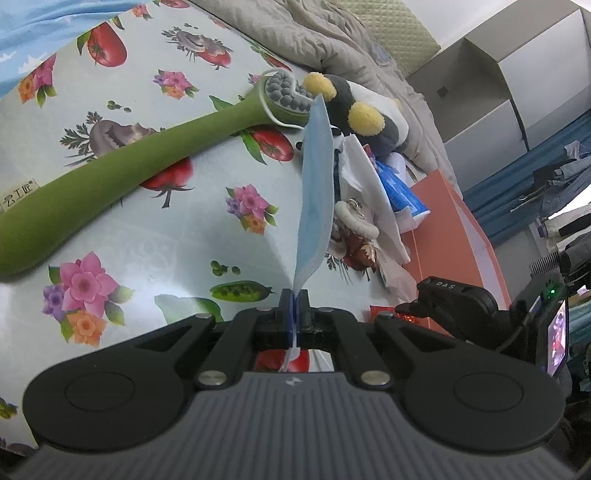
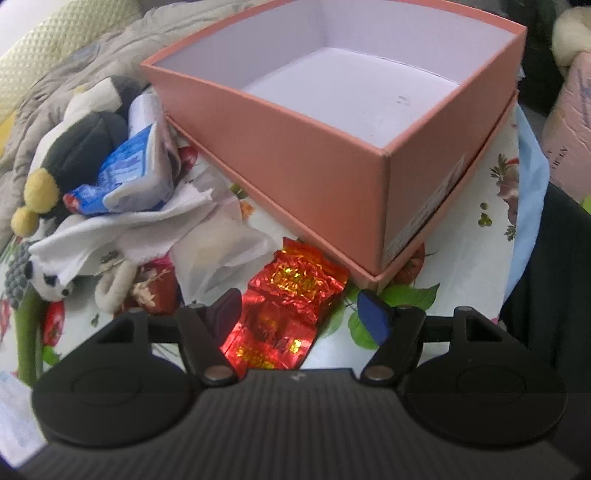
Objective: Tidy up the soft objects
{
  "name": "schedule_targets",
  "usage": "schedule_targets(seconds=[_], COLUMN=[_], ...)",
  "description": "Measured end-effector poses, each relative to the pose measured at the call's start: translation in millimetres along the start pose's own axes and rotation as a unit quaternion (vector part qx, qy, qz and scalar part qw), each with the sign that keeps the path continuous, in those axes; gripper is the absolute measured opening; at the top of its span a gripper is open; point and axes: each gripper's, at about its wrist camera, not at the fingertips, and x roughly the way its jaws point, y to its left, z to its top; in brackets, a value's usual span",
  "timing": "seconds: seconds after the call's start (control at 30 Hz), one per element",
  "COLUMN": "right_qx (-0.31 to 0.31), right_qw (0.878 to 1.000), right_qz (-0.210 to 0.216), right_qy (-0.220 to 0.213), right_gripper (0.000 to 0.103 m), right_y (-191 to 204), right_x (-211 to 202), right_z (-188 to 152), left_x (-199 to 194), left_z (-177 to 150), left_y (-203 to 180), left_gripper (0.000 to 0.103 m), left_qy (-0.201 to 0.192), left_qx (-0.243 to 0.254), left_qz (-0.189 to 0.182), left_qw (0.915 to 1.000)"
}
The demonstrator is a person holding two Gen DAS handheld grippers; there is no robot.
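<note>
My left gripper (image 1: 294, 300) is shut on a blue face mask (image 1: 314, 192), which stands edge-on above the floral tablecloth (image 1: 147, 236). Behind the mask lies a pile: a penguin plush (image 1: 364, 110), white tissue (image 1: 364, 173), a blue packet (image 1: 400, 192). My right gripper (image 2: 301, 314) is open over a red foil packet (image 2: 291, 299) that lies between its fingers on the cloth, untouched by the pads. Just beyond stands an empty pink box (image 2: 332, 147) resting on its lid. The same pile shows at the left: penguin plush (image 2: 74, 155), blue packet (image 2: 129, 173), tissue (image 2: 122, 225).
A long green massage stick (image 1: 110, 177) with a grey beaded head lies across the cloth at the left. A small panda toy (image 2: 51, 282) sits under the tissue. A grey quilt (image 1: 314, 33) lies behind the table. The other gripper's body (image 1: 480, 310) shows at the right.
</note>
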Motion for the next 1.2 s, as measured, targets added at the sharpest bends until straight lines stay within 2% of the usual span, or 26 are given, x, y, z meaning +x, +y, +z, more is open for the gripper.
schedule_targets(seconds=[0.23, 0.33, 0.37, 0.43, 0.53, 0.83, 0.9, 1.2], right_qx=[0.025, 0.027, 0.027, 0.029, 0.022, -0.009, -0.012, -0.066], right_qw=[0.999, 0.999, 0.999, 0.999, 1.000, 0.998, 0.996, 0.979], right_qz=[-0.026, -0.029, -0.031, -0.030, -0.015, 0.059, 0.076, 0.152], right_qy=[-0.011, -0.009, -0.008, -0.008, 0.002, 0.038, 0.052, 0.121], right_gripper=[0.070, 0.062, 0.054, 0.053, 0.042, 0.038, 0.031, 0.032], right_y=[6, 7, 6, 4, 0, -15, -17, -25], right_x=[7, 9, 9, 7, 7, 0, -2, -25], right_z=[-2, -2, -2, 0, 4, 4, 4, -18], left_x=[-1, -2, -3, -4, -7, -17, -20, -36], left_z=[0, 0, 0, 0, 1, -1, -2, -3], left_y=[0, -1, -1, -1, -3, -8, -10, -18], left_gripper=[0.002, 0.002, 0.002, 0.002, 0.002, 0.002, 0.002, 0.002], left_qy=[0.001, 0.000, 0.000, -0.001, -0.001, -0.006, -0.007, -0.018], left_qx=[0.001, 0.002, 0.002, 0.005, 0.010, 0.017, 0.019, 0.029], left_qz=[0.002, 0.005, 0.006, 0.009, 0.013, 0.024, 0.028, 0.051], left_qw=[1.0000, 1.0000, 1.0000, 0.9999, 0.9999, 0.9996, 0.9994, 0.9981])
